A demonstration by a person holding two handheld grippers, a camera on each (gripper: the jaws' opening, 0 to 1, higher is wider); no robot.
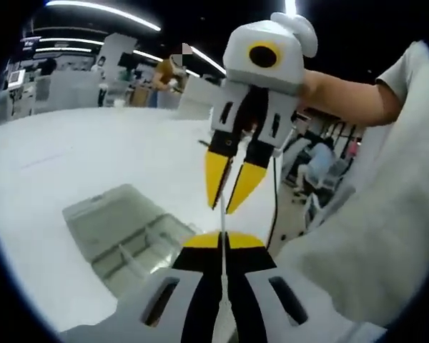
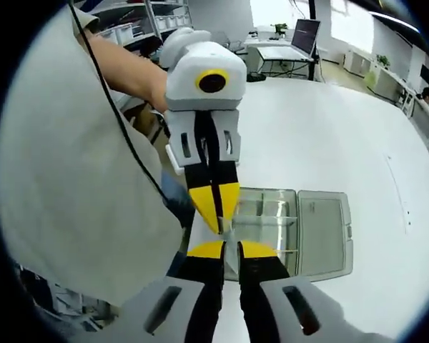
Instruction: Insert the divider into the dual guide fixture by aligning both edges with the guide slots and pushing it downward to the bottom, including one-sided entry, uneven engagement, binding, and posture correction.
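Both tools, left [image 1: 222, 239] and right [image 2: 231, 246], clamp a thin clear divider [image 1: 222, 218], barely visible edge-on between them, above the clear fixture [image 2: 293, 229] on the white tabletop [image 2: 343, 136].

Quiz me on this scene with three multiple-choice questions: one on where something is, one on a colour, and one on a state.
1. Where is the clear box?
A. On the white table
B. On a shelf
C. Held in a gripper

2. What colour are the gripper jaw ends?
A. Red
B. Green
C. Yellow

3. How is the box's lid?
A. Shut
B. Open
C. Missing

Answers:
1. A: the clear box rests on the white table.
2. C: the left gripper and the right gripper both end in yellow.
3. B: the lid lies flat beside the box's compartments.
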